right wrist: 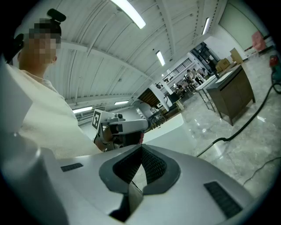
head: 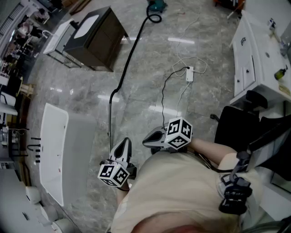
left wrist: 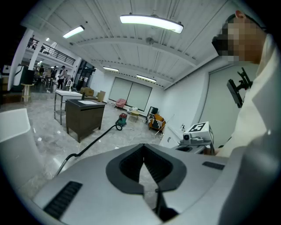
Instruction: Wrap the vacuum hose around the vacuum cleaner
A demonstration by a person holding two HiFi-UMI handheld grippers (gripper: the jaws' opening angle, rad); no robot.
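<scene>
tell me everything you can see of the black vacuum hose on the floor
The long black flexible vacuum hose lies unwound on the grey marble-look floor. It makes one loop by the small teal vacuum cleaner at the far end, runs past the dark brown cabinet, then bends into a pale rigid wand that ends near the shut, empty left tool.

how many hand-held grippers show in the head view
2. The grey left hand-held gripper is low and left of centre, near the end of the long black vacuum hose. The grey right hand-held gripper is just right of it. Both are shut and empty. None seems hidden.
</scene>
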